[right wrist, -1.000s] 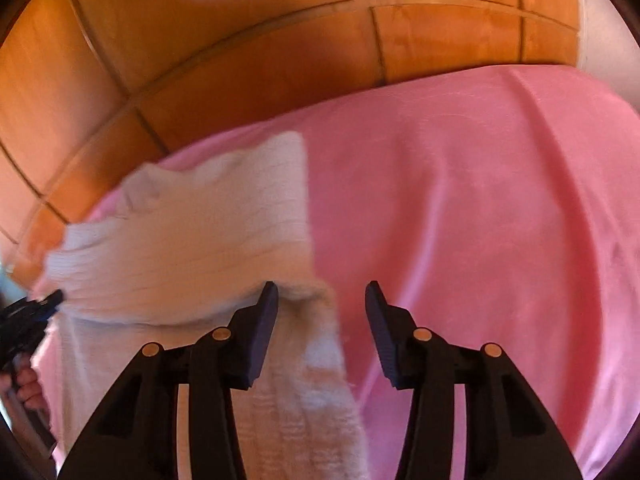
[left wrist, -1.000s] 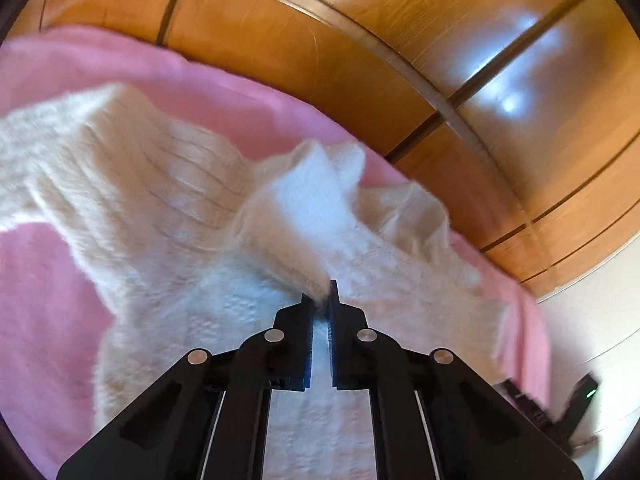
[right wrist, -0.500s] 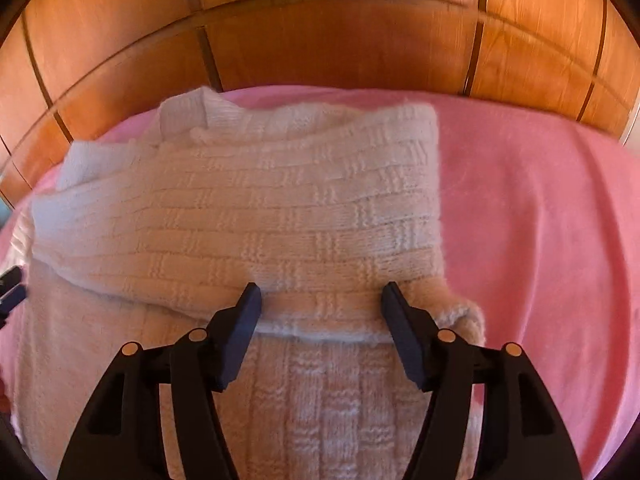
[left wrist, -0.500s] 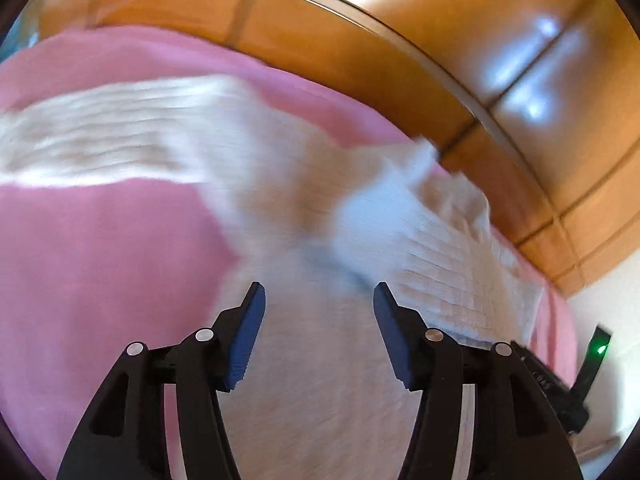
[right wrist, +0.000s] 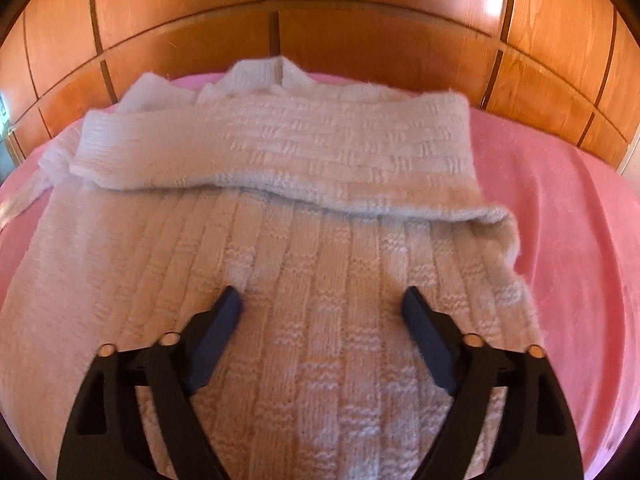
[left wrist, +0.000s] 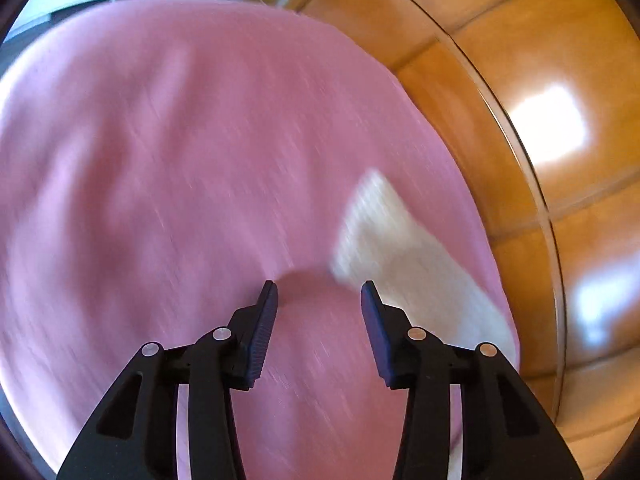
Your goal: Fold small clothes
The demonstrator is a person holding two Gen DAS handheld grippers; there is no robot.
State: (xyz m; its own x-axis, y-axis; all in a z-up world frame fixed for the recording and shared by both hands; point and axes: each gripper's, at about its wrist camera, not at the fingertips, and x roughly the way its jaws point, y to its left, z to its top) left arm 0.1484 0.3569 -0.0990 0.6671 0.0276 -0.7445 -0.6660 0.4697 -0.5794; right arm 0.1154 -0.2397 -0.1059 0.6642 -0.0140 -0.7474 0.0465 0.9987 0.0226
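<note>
Both grippers, left (left wrist: pixel 319 294) and right (right wrist: pixel 322 300), gape empty over white sweater (right wrist: pixel 304 264), pink blanket (right wrist: pixel 560 220), wooden panels (right wrist: pixel 360 40) behind.

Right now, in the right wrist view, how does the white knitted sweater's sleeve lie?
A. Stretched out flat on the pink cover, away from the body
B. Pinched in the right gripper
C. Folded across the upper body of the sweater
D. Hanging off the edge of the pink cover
C: the sleeve lies crosswise on the sweater, and the right gripper is open above the knit.

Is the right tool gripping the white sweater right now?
No, the right tool hangs open above the white sweater, with nothing between its fingers.
</note>
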